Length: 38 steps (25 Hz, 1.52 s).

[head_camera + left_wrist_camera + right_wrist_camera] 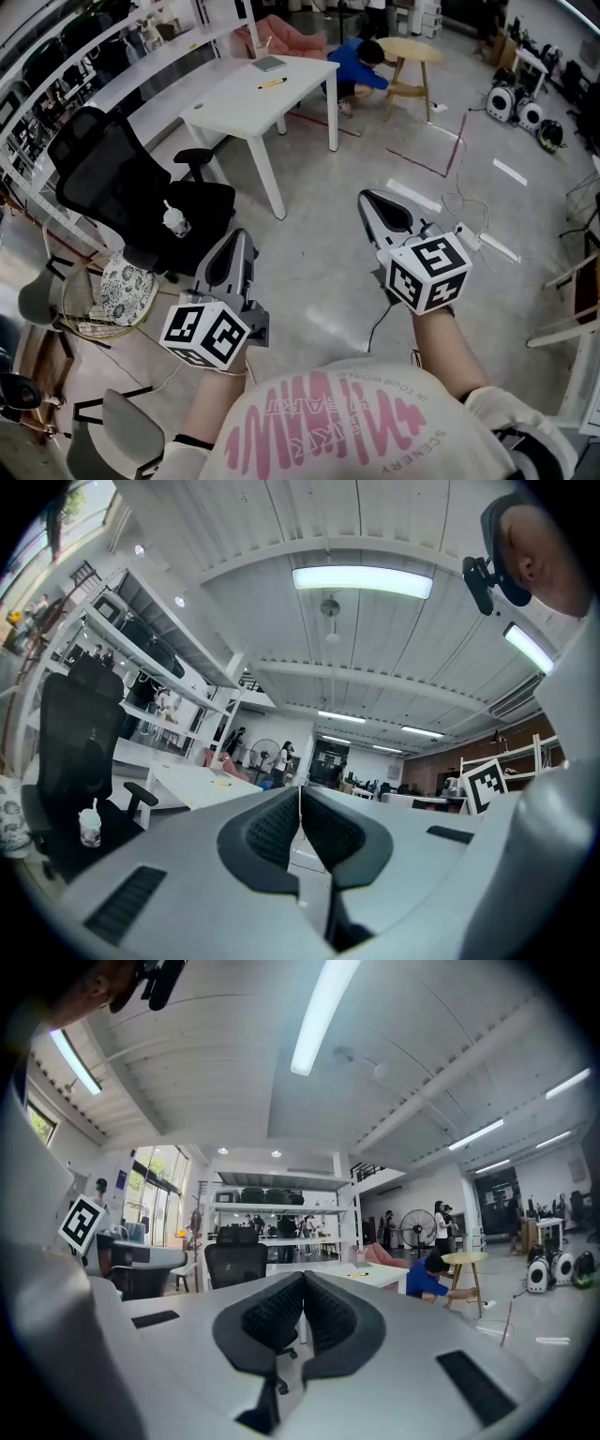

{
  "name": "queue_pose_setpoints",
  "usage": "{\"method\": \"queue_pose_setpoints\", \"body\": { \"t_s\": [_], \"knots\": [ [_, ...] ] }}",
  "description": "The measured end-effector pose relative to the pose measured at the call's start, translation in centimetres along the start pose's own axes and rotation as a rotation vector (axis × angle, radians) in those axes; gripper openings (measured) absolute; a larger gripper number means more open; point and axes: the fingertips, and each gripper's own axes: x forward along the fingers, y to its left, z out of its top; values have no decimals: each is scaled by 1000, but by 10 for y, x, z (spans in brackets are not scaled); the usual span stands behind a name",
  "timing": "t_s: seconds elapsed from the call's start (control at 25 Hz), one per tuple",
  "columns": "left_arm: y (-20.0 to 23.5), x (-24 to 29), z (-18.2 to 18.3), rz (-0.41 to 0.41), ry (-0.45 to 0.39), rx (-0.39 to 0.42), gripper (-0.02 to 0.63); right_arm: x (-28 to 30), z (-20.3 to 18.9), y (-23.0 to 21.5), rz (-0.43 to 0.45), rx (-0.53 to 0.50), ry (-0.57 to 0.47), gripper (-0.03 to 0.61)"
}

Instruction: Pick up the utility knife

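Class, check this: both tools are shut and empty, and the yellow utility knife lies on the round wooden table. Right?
Not quite. The head view shows the yellow utility knife on the white table, not the round wooden table. The left tool and right tool are indeed shut and empty.

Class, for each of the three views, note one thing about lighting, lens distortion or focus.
Head view: even light, pale sheen on the floor, room edges bowed by the wide lens. Left gripper view: ceiling light blown out white, corners black, left gripper soft up close. Right gripper view: light strip glares, beams curve, white table fairly sharp.
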Motion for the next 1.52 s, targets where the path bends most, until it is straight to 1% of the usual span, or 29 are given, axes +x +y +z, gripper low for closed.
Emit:
{"method": "queue_pose_setpoints", "body": {
  "t_s": [0.08,0.16,0.24,0.32,0.4,0.52,0.6,0.8,0.92,1.08,1.32,1.4,1.52],
  "knots": [
    [10,-2,-6,0,18,3,25,7,-9,8,-3,-1,12,14],
    [23,-2,-12,5,36,-21,25,17,-20,15,0,-11,43,14],
    [33,0,-13,-2,38,-49,25,27,-27,22,8,-26,69,15],
    [41,5,-14,-15,31,-57,25,39,-30,24,11,-33,74,15],
    [52,12,-18,-11,38,-59,25,52,-34,23,12,-27,80,15],
    [71,23,-30,27,78,-63,25,72,-44,17,16,-20,98,15],
    [85,35,-33,54,90,-71,25,86,-48,12,24,-16,103,14],
    [104,83,-23,48,71,-83,25,132,-47,-14,44,-12,98,15],
    [118,121,-9,50,55,-94,25,171,-31,-37,56,-22,88,15],
    [136,176,20,64,14,-87,25,226,3,-69,92,-47,54,15],
    [147,260,65,90,-59,-15,25,296,62,-127,136,-80,-52,14],
    [155,287,74,100,-73,9,25,319,76,-144,161,-71,-91,15],
    [168,325,83,114,-94,24,25,349,93,-167,204,-44,-146,14]
  ]
}}
